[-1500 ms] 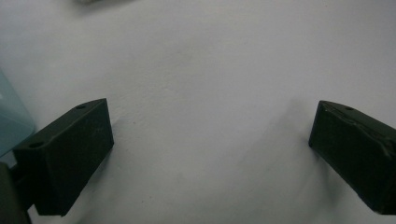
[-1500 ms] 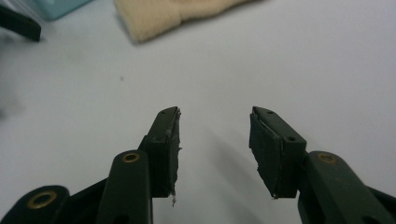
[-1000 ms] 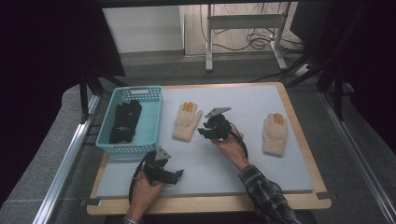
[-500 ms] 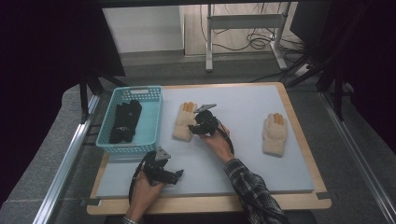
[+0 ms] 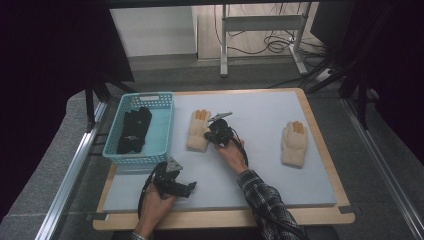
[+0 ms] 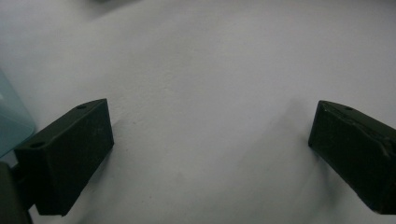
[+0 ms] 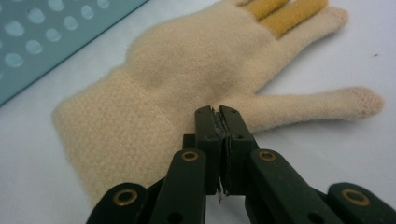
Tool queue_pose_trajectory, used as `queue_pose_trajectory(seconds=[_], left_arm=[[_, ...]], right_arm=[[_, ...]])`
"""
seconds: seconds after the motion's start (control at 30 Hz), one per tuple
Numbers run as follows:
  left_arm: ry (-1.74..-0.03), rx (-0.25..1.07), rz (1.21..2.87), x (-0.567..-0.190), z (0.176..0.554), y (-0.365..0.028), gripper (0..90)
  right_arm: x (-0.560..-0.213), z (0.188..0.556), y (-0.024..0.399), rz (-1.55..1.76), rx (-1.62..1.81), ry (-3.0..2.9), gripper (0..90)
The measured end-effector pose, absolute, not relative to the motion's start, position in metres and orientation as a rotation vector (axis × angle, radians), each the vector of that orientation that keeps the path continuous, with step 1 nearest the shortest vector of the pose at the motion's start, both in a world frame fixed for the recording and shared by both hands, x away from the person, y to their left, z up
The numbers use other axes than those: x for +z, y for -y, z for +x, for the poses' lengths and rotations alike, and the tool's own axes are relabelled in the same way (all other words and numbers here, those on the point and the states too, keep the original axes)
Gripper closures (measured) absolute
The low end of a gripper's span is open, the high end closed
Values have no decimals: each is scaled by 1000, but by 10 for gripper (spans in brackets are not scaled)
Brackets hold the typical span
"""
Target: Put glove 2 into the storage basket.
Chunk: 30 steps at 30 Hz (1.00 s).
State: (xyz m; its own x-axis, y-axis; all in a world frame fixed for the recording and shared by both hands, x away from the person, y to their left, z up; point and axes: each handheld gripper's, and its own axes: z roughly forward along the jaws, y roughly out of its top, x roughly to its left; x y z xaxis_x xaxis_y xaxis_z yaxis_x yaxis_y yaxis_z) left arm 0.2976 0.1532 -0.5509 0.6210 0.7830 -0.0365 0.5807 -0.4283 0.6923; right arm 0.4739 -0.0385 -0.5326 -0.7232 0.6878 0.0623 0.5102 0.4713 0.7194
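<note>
Right gripper clamped on the edge of the near cream glove, which lies flat just right of the basket toward the tabletop's left side.
Only a thin pinch of knit near the thumb is caught; slip-out is likely on lift. Left gripper is held open over bare mat, nothing between the jaws.

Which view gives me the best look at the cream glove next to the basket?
The right gripper view: the cream glove lies close up, with its cuff, thumb and orange fingertips plain, and the right claw shut at its edge. The high view shows it small, beside the basket. The left gripper view faces bare mat.
</note>
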Motion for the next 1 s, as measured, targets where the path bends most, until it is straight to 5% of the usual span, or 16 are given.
queue_pose_trajectory(seconds=[0.47, 1.0], left_arm=[[-1067, 380, 2159, -551, 298, -153, 2], [-1074, 378, 2152, -551, 298, -153, 2]], right_arm=[[-472, 449, 77, 983, 1209, -2388, 870], [-434, 418, 175, 1086, 1187, -2240, 870]])
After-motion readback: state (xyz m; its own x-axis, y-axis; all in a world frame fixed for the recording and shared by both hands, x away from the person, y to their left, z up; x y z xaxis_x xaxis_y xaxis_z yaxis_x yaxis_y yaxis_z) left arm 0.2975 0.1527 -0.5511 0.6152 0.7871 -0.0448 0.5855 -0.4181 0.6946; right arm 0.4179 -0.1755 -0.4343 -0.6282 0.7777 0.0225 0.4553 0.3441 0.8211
